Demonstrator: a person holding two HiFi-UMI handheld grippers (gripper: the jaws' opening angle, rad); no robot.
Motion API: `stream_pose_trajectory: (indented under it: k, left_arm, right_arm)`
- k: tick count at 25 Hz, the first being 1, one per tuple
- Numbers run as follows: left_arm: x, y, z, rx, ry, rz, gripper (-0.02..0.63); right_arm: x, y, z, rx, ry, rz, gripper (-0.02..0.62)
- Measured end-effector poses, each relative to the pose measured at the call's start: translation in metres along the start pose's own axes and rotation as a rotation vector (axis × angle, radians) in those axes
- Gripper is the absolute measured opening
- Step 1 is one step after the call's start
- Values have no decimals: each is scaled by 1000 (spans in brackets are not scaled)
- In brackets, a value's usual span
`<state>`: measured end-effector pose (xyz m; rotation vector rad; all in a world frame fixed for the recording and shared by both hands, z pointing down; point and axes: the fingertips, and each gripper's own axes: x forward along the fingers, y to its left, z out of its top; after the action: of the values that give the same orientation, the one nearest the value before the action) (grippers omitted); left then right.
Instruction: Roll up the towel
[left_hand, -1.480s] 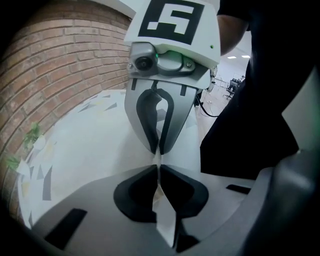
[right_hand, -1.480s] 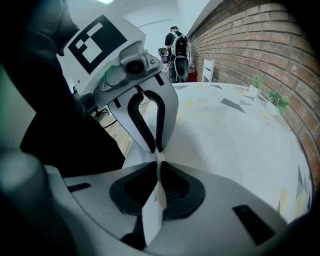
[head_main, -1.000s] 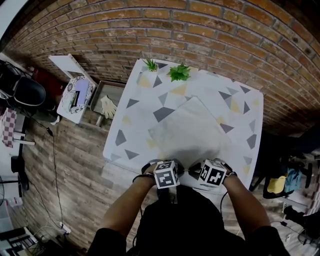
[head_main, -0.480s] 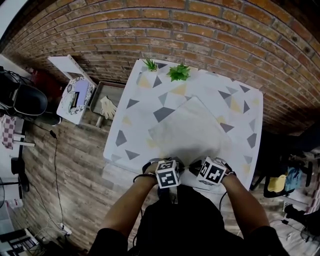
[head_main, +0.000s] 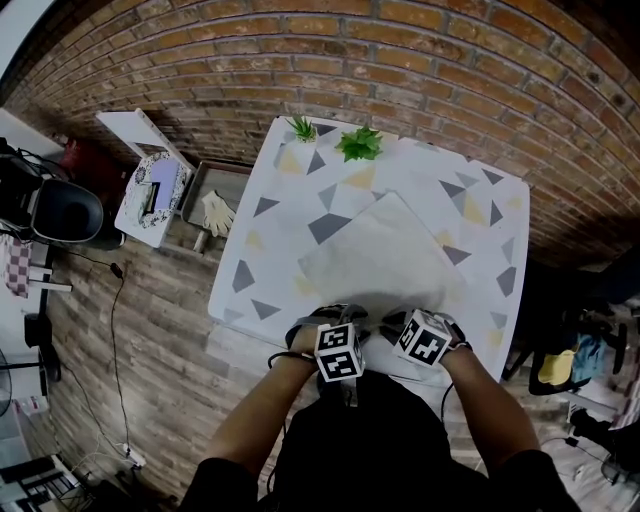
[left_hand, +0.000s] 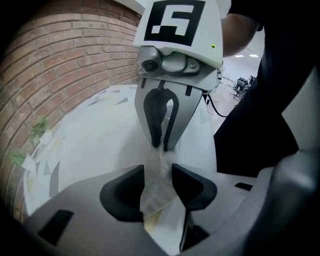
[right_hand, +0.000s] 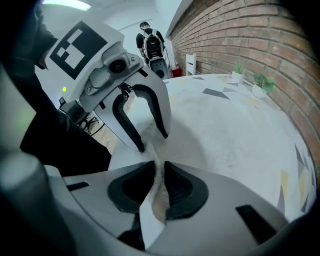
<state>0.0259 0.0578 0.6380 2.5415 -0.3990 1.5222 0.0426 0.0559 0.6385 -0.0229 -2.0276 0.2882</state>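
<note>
Near edge of tabletop (head_main: 270, 180): towel (head_main: 385, 255) lies flat, its near hem raised. Left tongs (left_hand: 157, 187) have just been opening, hem loose between pads. Right tongs (right_hand: 159, 192) likewise opening, yet pads pinch hem.

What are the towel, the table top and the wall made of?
The towel: seemingly soft woven cloth, pale and matte; it bunches and creases in the gripper views. The table top: smooth white covering printed with grey and yellow triangles; cloth or plastic, I cannot tell. The wall: rough red brick with visible mortar joints.
</note>
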Motion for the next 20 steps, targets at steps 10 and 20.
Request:
stream_pose_trajectory:
  k: [10, 20]
  left_arm:
    - [-13, -22, 5, 97, -30, 80, 172]
    - [-2, -39, 4, 81, -37, 98, 121]
  right_arm:
    - [4, 0, -2, 0, -28, -110, 67]
    - [-15, 6, 1, 3, -103, -257, 110]
